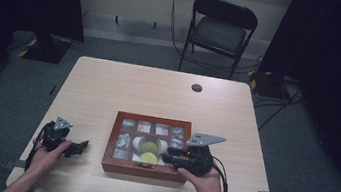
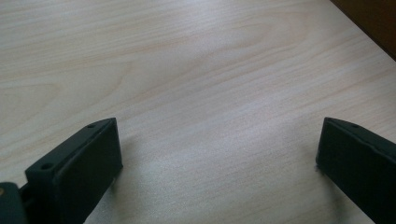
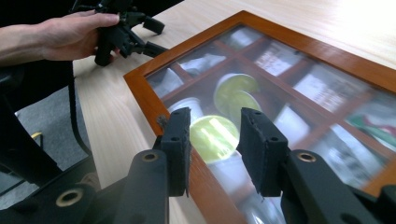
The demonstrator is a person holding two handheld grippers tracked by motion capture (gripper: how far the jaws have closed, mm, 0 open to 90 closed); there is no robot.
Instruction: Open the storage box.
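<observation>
A wooden box (image 1: 142,172) with a glass lid lies flat at the table's front middle, its frame (image 3: 140,93) orange-brown. Under the glass, small compartments hold pale packets and two white cups with yellow-green tops (image 1: 150,147) (image 3: 212,140). My right gripper (image 1: 166,155) hovers over the box's right front part and points left. Its jaws (image 3: 215,133) stand a narrow gap apart above the glass with nothing gripped. My left gripper (image 1: 81,146) rests on the table left of the box, its jaws wide open (image 2: 219,149) over bare wood. It also appears far off in the right gripper view (image 3: 156,35).
The pale wooden table (image 1: 158,94) has a round cable hole (image 1: 197,87) near its far edge. A black folding chair (image 1: 221,30) stands behind the table, with cables on the grey floor. Dark curtains hang at both sides.
</observation>
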